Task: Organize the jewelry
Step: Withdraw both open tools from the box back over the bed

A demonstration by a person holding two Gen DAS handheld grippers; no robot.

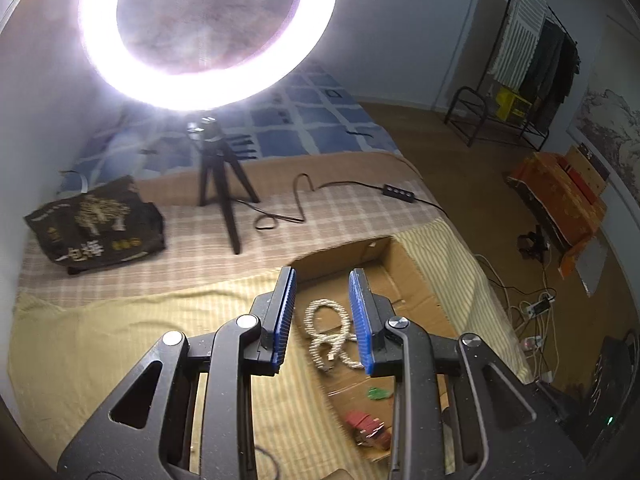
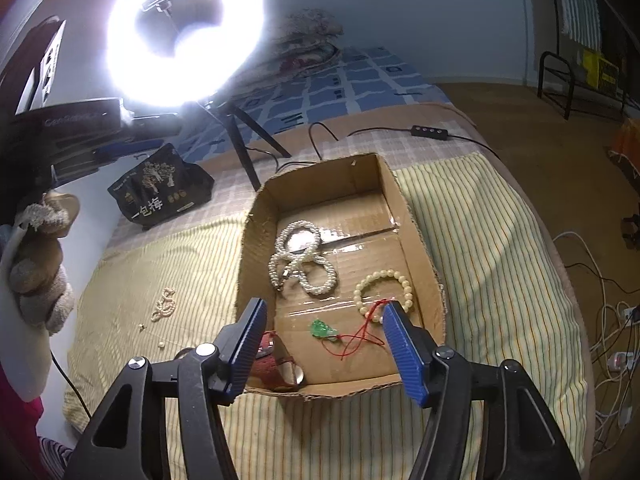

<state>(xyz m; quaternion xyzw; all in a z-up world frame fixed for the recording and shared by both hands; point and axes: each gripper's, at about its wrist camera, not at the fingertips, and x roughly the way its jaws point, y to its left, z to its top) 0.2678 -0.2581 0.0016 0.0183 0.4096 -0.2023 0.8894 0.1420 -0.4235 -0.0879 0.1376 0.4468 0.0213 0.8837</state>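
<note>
A shallow cardboard box (image 2: 260,264) lies on the striped bed cover. In it are a coiled pearl necklace (image 2: 300,260), a cream bead bracelet (image 2: 404,284), a green pendant (image 2: 322,329) on red cord and a red watch (image 2: 272,364) in the near left corner. A small pearl piece (image 2: 164,305) lies loose on the cover left of the box. My right gripper (image 2: 324,312) is open and empty above the box's near end. My left gripper (image 1: 322,280) is open and empty above the pearl necklace (image 1: 328,332); the box (image 1: 416,280), pendant (image 1: 378,394) and watch (image 1: 366,424) show there too.
A lit ring light (image 2: 184,36) on a black tripod (image 1: 224,196) stands behind the box, its cable and switch (image 1: 400,192) across the bed. A dark printed bag (image 2: 164,188) lies at the left. A stuffed toy (image 2: 40,256) sits at the far left. Cables lie on the floor (image 2: 612,320).
</note>
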